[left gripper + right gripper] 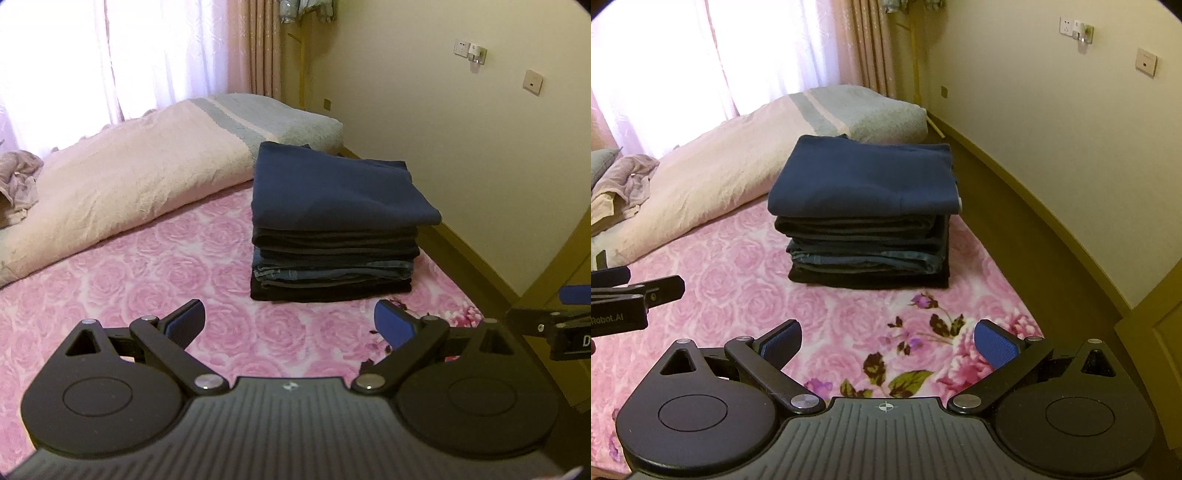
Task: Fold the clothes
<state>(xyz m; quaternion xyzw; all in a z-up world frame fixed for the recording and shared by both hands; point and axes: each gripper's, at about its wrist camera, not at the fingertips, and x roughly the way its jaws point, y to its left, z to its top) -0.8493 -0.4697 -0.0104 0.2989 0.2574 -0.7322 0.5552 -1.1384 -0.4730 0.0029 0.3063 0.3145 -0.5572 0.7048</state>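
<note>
Left claw [288, 325] was spread wide with nothing in it, just hanging over the pink rose bedsheet [147, 266]. Right claw [886, 341] was the same deal, jaws fully apart and empty, a bit nearer the edge of the bed where the flower print is.

Progress looked pretty far along to me: the stack of folded clothes [332, 229] sat neat on the sheet ahead of both claws, navy piece [864, 173] on top, darker stuff and what looked like jeans under it. Nothing loose lay on the open sheet near the claws.

Going left to right around it: a crumpled greyish garment [631, 177] sat far left by the window, maybe the next thing to fold, can't tell for sure. Then the rolled-up quilt [129, 184] right behind and beside the stack, then the wall [461, 166] on the right. The quilt would be in the way of reaching that crumpled piece.
</note>
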